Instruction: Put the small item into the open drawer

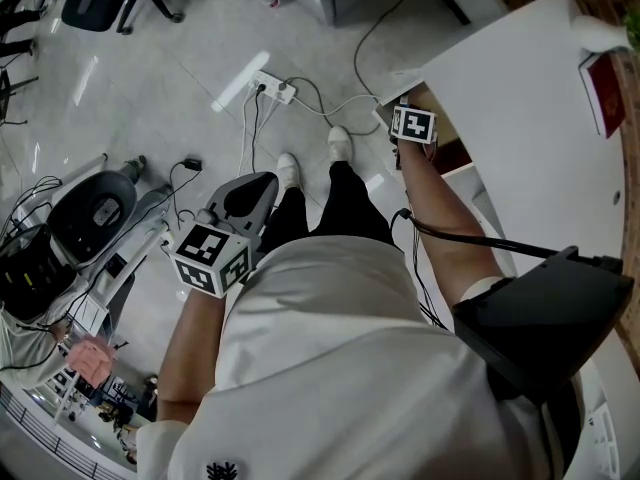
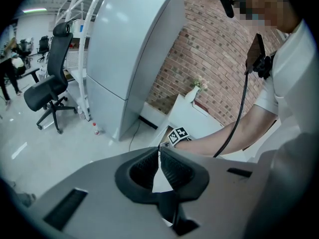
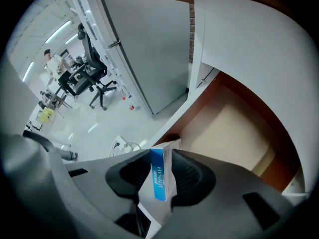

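- Between the jaws of your right gripper (image 3: 162, 153) stands the box (image 3: 160, 176), blue side showing, tilted and leaning on one pad. The jaws are parted, so the grip reads as released rather than clenched.
- Just past the tips lies the open drawer (image 3: 234, 133), with its tan floor bare. The box hangs over the drawer's near corner, close to the white edge (image 3: 192, 99), and is not yet inside.
- To do this step well, hold the gripper steeply downward and ease it toward the middle of the drawer, so the box cannot catch that edge. Let the box slide off the pad without shaking it. Lift straight up only once the jaws are empty.
- Your left gripper (image 2: 159, 151) is clenched on nothing, tips together. It hangs at your side, well apart from the drawer, and is best left there.
- Farther off are a power strip (image 1: 272, 86) on the floor and a chair (image 2: 47, 91).
- Only the right gripper view shows the box and the drawer floor.
- The head view gives your stance. Of the right gripper it shows just the marker cube (image 1: 413, 124) at the drawer, with the jaws and the box hidden beneath it.
- The left gripper view sees that cube and your forearm from the side, but no box.
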The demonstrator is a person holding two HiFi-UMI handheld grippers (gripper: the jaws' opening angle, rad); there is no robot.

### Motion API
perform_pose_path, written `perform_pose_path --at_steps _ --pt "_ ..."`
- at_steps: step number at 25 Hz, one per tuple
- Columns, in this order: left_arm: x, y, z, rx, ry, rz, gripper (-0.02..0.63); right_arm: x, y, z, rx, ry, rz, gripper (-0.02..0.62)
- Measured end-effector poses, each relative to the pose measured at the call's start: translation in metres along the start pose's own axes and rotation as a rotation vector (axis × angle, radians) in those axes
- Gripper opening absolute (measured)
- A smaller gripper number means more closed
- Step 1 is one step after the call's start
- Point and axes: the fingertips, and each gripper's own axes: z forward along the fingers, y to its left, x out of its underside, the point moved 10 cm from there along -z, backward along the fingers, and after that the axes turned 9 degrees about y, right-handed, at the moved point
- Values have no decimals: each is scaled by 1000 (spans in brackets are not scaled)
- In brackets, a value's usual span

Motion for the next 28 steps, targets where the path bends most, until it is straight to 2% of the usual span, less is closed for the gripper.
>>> perform_pose_path --at_steps 14,28 --pt "-1 -7 3 9 -8 3 31 1 -2 -12 -31 -29 -56 172" --pt "1 -7 -7 41 -34 65 31 22 9 -42 -50 -63 -87 172"
